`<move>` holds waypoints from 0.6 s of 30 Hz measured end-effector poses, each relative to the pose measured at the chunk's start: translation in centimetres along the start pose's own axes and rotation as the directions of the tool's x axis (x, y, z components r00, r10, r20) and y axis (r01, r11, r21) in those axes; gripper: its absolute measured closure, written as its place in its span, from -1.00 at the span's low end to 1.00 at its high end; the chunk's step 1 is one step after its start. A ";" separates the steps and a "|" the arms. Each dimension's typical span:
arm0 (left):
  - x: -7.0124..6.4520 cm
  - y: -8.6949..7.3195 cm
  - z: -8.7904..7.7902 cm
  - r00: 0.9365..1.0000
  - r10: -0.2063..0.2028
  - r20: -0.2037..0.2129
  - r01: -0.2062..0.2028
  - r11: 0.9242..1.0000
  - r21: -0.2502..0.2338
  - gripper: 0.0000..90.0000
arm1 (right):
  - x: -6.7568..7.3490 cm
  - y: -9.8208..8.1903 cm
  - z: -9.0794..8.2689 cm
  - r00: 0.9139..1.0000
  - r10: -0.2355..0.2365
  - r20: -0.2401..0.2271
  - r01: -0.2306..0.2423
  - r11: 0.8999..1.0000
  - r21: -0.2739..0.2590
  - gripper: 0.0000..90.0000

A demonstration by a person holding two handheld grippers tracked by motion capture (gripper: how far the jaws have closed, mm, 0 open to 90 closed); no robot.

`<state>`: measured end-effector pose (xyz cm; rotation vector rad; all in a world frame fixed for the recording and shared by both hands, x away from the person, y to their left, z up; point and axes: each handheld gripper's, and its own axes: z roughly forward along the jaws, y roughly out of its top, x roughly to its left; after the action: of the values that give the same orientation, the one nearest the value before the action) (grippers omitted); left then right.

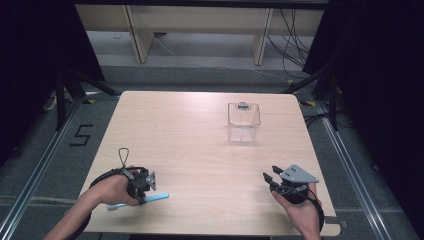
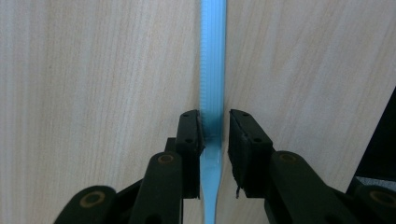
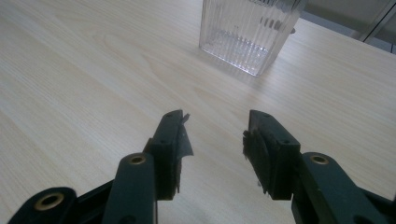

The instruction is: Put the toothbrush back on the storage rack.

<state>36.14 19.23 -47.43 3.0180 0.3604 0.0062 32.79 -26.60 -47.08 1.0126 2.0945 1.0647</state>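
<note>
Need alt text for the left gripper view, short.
A light blue cable tie lies lengthwise on the pale wooden table, running between the two black fingers of the left gripper. The left finger touches the strap; a thin gap shows at the right one. A dark edge cuts the lower right corner.

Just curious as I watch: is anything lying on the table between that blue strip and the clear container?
Nothing visible does. The blue strip sits between the left gripper jaws, and bare table runs from there to the clear container.
</note>
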 end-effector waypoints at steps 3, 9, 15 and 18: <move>0.1 0.1 0.2 1.000 0.007 0.004 -0.007 1.000 0.010 0.63 | -0.1 0.1 -0.1 1.000 -0.009 0.005 0.009 1.000 -0.003 0.27; 0.1 0.2 0.2 1.000 0.008 0.003 -0.008 1.000 0.020 0.66 | 0.1 0.1 -0.1 1.000 0.011 -0.011 -0.011 1.000 0.011 0.27; 0.1 0.2 0.5 1.000 0.023 -0.002 -0.023 0.999 0.031 0.70 | 0.1 0.3 -0.1 1.000 -0.020 -0.013 0.020 1.000 0.014 0.27; 0.0 0.3 0.5 1.000 0.027 -0.007 -0.027 0.999 0.029 0.71 | 0.3 0.3 -0.1 1.000 -0.003 -0.020 0.003 1.000 0.022 0.27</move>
<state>36.19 18.87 -47.94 3.0516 0.3229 0.0149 32.66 -26.24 -46.81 1.0128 2.1275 1.0565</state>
